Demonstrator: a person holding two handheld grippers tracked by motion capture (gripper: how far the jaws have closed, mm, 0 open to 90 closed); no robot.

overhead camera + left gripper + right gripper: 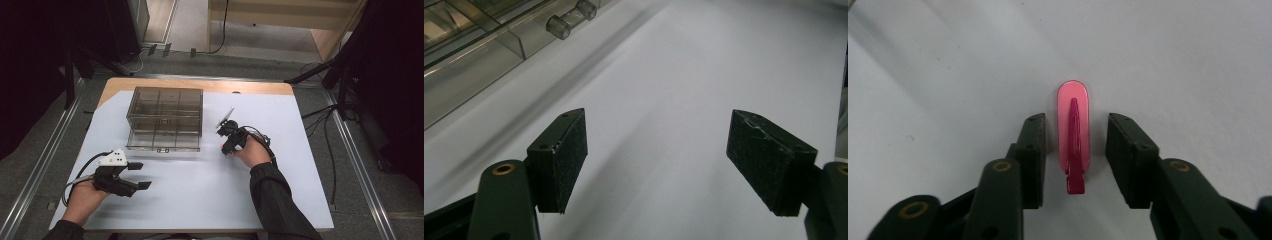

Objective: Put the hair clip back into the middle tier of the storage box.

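Hairclip (1073, 135), pink with a darker magenta lever, lies flat on the white tabletop (200, 190) between my right claw's (1075, 160) jaws, which stand narrowly apart and clear of it. I read no writing on it. Its long axis runs straight away from the claw, rounded end far, lever end toward me. My left claw (659, 165) gapes wide, empty, near the clear box (165, 117); from above the clip is too small to make out.

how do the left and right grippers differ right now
The left gripper has its jaws spread wide with nothing between them; the right gripper has them narrower, straddling a pink hair clip lying on the white sheet. Both are open and have black padded jaws.
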